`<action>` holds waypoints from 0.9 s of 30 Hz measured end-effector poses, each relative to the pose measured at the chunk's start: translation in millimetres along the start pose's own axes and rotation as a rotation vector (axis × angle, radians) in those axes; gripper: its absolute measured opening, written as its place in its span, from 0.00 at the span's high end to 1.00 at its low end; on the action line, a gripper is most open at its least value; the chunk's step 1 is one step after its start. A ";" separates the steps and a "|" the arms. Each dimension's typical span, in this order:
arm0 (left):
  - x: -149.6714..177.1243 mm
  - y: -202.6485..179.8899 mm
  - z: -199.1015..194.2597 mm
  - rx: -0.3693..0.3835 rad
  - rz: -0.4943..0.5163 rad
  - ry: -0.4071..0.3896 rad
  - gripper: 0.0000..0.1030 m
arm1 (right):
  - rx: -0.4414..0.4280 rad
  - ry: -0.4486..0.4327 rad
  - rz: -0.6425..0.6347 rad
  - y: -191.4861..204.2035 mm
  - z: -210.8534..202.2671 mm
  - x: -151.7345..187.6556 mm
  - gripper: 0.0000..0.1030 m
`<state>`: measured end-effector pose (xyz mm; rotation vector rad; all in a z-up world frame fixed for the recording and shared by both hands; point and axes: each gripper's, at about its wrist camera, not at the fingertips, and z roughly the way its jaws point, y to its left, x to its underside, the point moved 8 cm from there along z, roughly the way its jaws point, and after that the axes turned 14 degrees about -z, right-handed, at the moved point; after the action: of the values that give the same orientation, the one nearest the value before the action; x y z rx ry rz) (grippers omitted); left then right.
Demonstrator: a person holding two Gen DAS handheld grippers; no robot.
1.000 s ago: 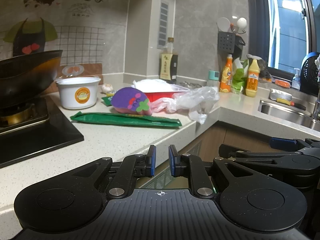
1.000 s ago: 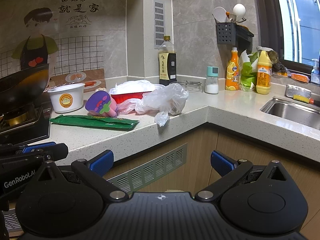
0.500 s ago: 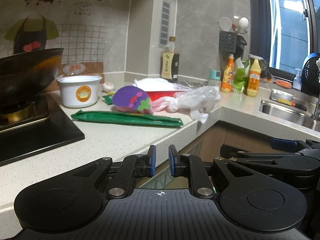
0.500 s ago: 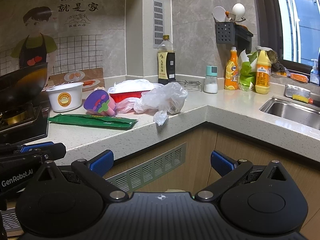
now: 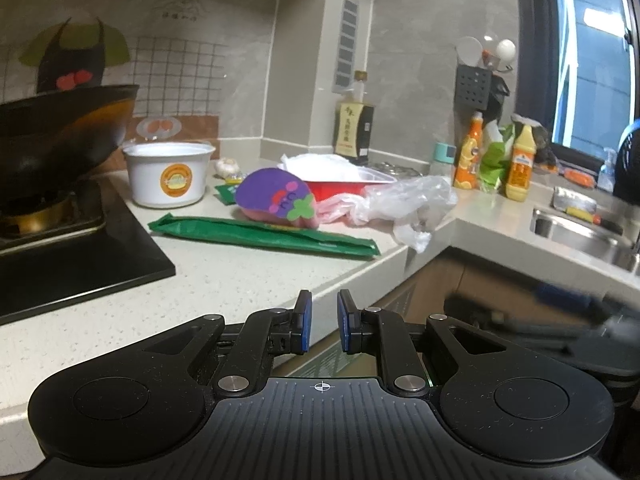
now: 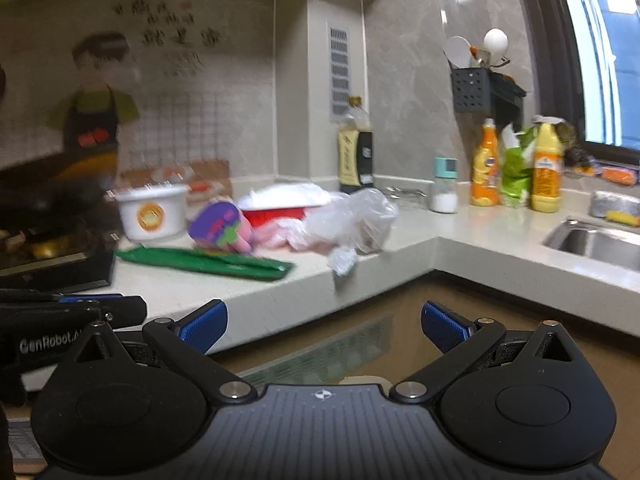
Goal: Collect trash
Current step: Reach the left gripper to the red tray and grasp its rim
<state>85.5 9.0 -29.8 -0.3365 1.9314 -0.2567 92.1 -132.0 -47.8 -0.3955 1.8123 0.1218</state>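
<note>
Trash lies on the counter ahead of both grippers: a long green wrapper (image 5: 264, 236) (image 6: 204, 262), a purple and pink packet (image 5: 276, 200) (image 6: 222, 228) behind it, and a crumpled clear plastic bag (image 5: 404, 208) (image 6: 352, 220) at the counter's corner. My left gripper (image 5: 323, 320) hovers short of the counter edge, its blue pads a narrow gap apart with nothing between them. My right gripper (image 6: 324, 326) stands wide open and empty in front of the cabinet, right of the left one. Neither touches any trash.
A white bowl (image 5: 168, 178) and a red tray (image 5: 344, 184) stand behind the trash. A dark wok (image 5: 60, 132) sits on the stove at left. The sink (image 6: 600, 240) is at right, with bottles (image 6: 544, 168) and a soy sauce bottle (image 6: 354, 152) along the wall.
The right wrist view has swung and blurred, so the counter sits lower and a little to the right in it. The left view is nearly the same. Neither gripper's jaws have changed.
</note>
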 end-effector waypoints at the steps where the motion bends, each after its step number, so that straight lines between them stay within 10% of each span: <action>1: -3.6 1.0 3.1 0.011 -0.013 0.006 0.83 | -0.019 0.031 0.004 -4.3 6.8 4.5 0.00; 5: -27.8 0.9 20.8 0.097 -0.081 0.058 0.83 | -0.008 0.139 -0.078 -29.7 37.1 6.9 0.00; 9: -62.1 4.5 41.5 0.198 -0.204 0.170 0.83 | 0.073 0.050 -0.202 -53.7 56.9 -40.1 0.00; 14: -103.7 17.1 54.0 -0.058 -0.095 0.050 0.83 | 0.059 -0.009 -0.168 -88.8 103.3 -102.7 0.00; 19: -105.7 31.0 73.1 -0.029 -0.153 0.091 0.83 | -0.145 0.093 -0.054 -92.0 183.9 -131.1 0.01; 24: -94.9 46.9 80.8 0.002 -0.245 0.124 0.83 | -0.153 0.232 0.017 -82.1 261.5 -131.9 0.42; 27: -103.9 51.6 89.4 -0.031 -0.241 0.163 0.83 | -0.161 0.318 0.084 -66.4 304.5 -130.7 0.48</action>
<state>199.6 92.0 9.8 -0.5861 2.0562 -0.4241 422.6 -80.5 -0.1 -0.4731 2.1409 0.2773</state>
